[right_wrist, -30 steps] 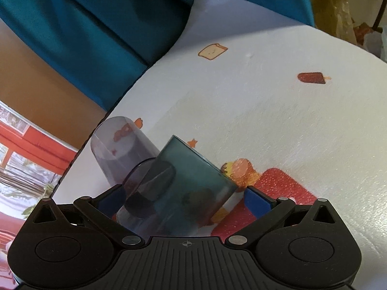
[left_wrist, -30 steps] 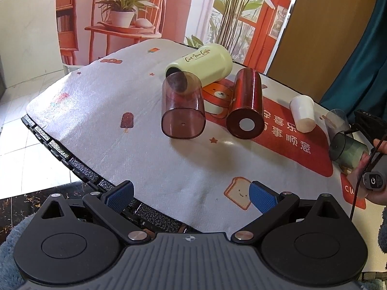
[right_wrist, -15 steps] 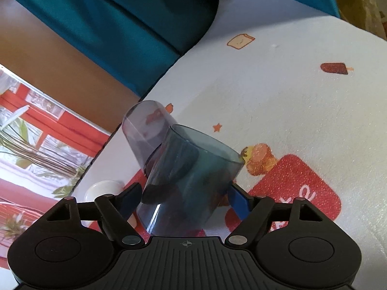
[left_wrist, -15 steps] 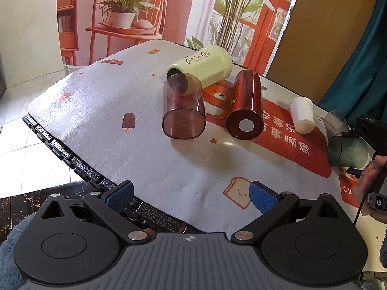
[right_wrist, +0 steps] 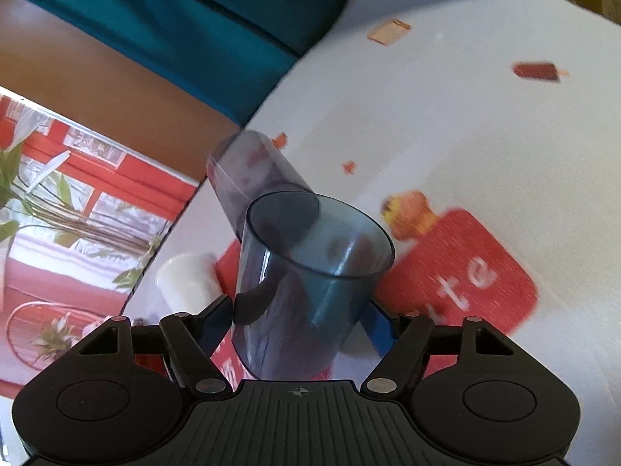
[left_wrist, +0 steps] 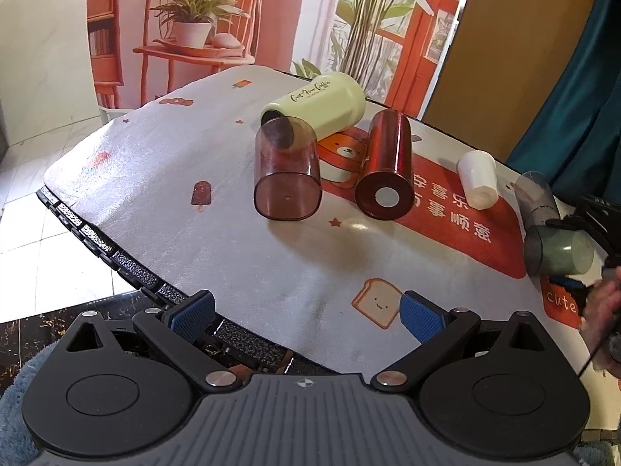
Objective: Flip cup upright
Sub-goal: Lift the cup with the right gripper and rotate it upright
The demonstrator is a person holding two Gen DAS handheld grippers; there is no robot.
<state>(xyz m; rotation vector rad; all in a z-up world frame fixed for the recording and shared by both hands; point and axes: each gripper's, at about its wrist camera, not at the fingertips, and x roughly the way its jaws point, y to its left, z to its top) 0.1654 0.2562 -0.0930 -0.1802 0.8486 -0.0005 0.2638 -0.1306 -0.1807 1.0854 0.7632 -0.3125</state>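
Blue-padded fingers of the right gripper are clamped on the smoky blue-grey cup, its open mouth tipped up and away from the camera; whether its base touches the tablecloth is hard to tell, since that view is blurred. Just behind it a clear cup lies on its side, with a white cup to the left. The left gripper hangs at the table's near edge, fingers spread wide and holding nothing. Farther out lie a brown square-bottomed cup, a dark red tumbler and, beyond them, a pale yellow bottle, all on their sides.
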